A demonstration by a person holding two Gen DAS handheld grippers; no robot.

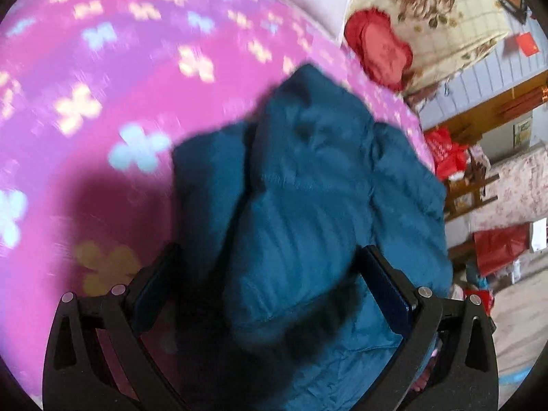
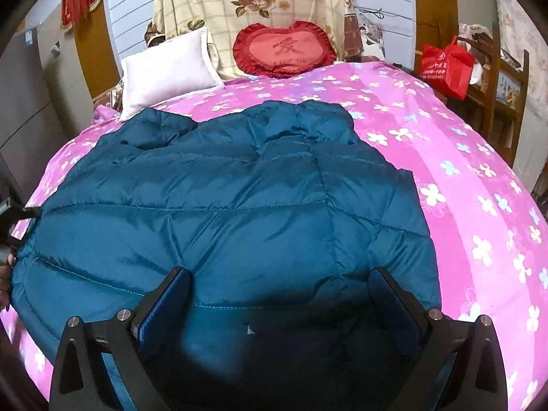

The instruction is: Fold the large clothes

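A large teal quilted down jacket point(image 2: 226, 205) lies spread on a pink flowered bed cover point(image 2: 462, 178). My right gripper point(image 2: 279, 275) is open, its fingers spread wide just above the jacket's near hem. In the left wrist view, which is motion-blurred, the jacket point(image 1: 308, 188) is bunched and partly folded over itself. My left gripper point(image 1: 270, 257) is open with a thick fold of the jacket lying between its spread fingers. The left gripper's dark body shows at the far left edge of the right wrist view point(image 2: 7, 212), by the jacket's left side.
A white pillow point(image 2: 167, 68), a red heart cushion point(image 2: 284, 48) and a floral quilt point(image 2: 246, 3) sit at the head of the bed. A red bag point(image 2: 445, 65) stands on wooden furniture at the right. Bare cover lies right of the jacket.
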